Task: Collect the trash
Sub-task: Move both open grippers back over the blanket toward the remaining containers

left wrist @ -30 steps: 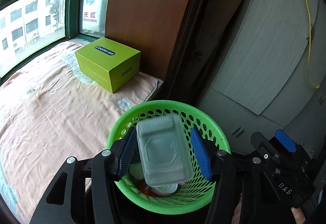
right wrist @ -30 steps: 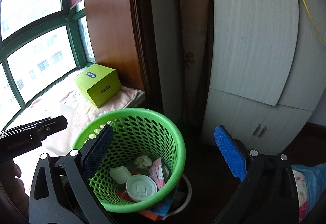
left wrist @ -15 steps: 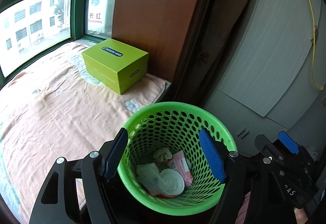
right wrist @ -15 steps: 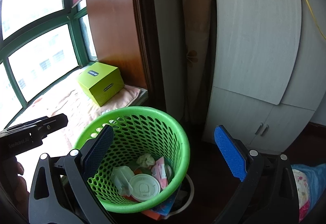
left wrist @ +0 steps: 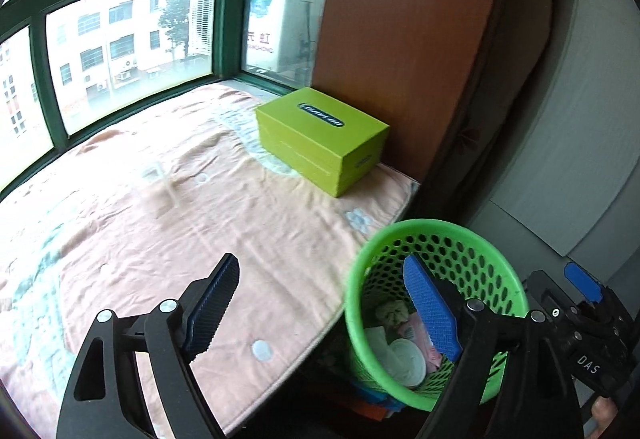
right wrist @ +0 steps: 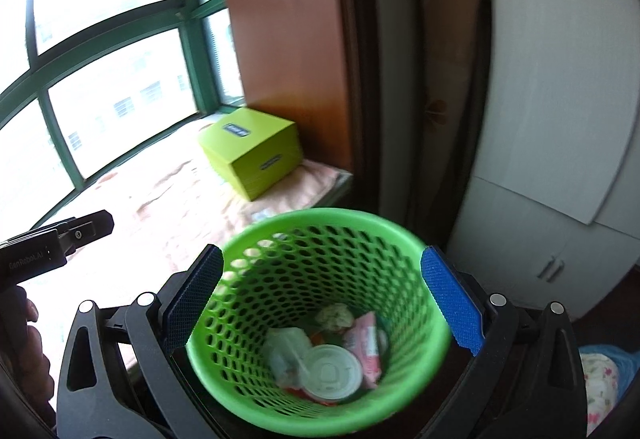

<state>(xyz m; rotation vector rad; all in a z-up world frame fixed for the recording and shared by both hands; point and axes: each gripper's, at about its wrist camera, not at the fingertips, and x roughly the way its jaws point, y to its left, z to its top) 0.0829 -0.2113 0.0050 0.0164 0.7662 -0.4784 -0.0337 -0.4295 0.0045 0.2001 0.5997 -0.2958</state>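
Note:
A green perforated waste basket (left wrist: 472, 239) (right wrist: 280, 239) stands on the floor beside the padded window seat. It holds trash: a clear plastic container (right wrist: 286, 353), a white round lid (right wrist: 330, 373) (left wrist: 408, 361), a pink wrapper (right wrist: 366, 343) and crumpled paper (right wrist: 336, 315). My left gripper (left wrist: 324, 307) is open and empty, over the seat's edge just left of the basket. My right gripper (right wrist: 320, 303) is open and empty, straddling the basket from above.
A lime-green box (left wrist: 320, 137) (right wrist: 252, 151) sits on the pink blanket (left wrist: 160, 215) by a brown wooden panel (left wrist: 400, 39). Green-framed windows (left wrist: 120, 39) lie behind. A grey-white cabinet (right wrist: 560, 119) stands to the right.
My left gripper opened and dropped the clear plastic container into the basket, then swung left over the blanket. My right gripper moved in over the basket.

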